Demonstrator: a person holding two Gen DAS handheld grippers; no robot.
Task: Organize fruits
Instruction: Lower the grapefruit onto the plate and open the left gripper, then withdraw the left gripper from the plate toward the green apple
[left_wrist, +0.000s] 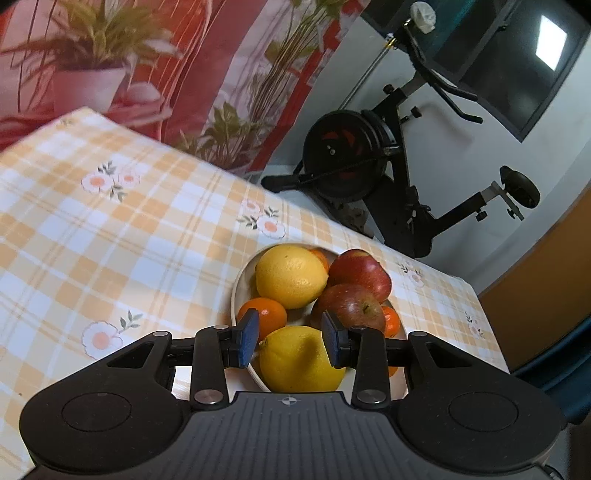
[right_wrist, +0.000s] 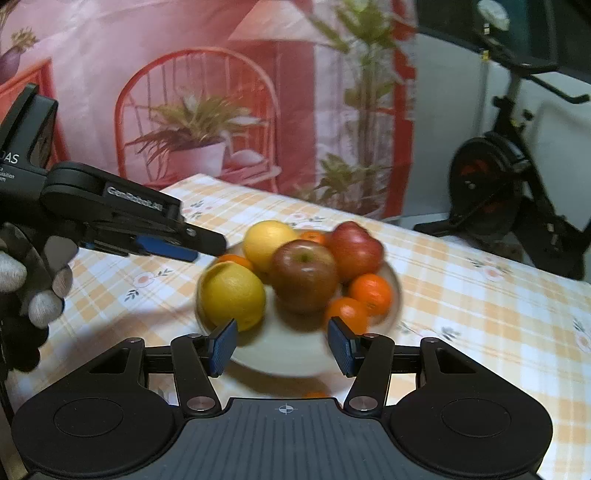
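A pale plate (left_wrist: 236, 291) (right_wrist: 288, 354) on the checked tablecloth holds two lemons (left_wrist: 290, 277) (right_wrist: 232, 295), two red apples (left_wrist: 349, 306) (right_wrist: 304, 275) and several oranges (left_wrist: 264, 315) (right_wrist: 371, 293). My left gripper (left_wrist: 290, 341) hovers over the near lemon (left_wrist: 301, 360) with a narrow gap between its blue pads. Seen from the right wrist, the left gripper (right_wrist: 207, 249) hangs above the plate's left rim and touches no fruit. My right gripper (right_wrist: 282, 347) is open at the plate's near edge, with nothing between its pads.
A gloved hand (right_wrist: 37, 288) holds the left gripper. The checked tablecloth (left_wrist: 110, 240) extends left of the plate. Just behind the plate runs the table's far edge (left_wrist: 424, 258). An exercise bike (left_wrist: 369, 158) (right_wrist: 498, 192) and a printed curtain (right_wrist: 221, 92) stand beyond it.
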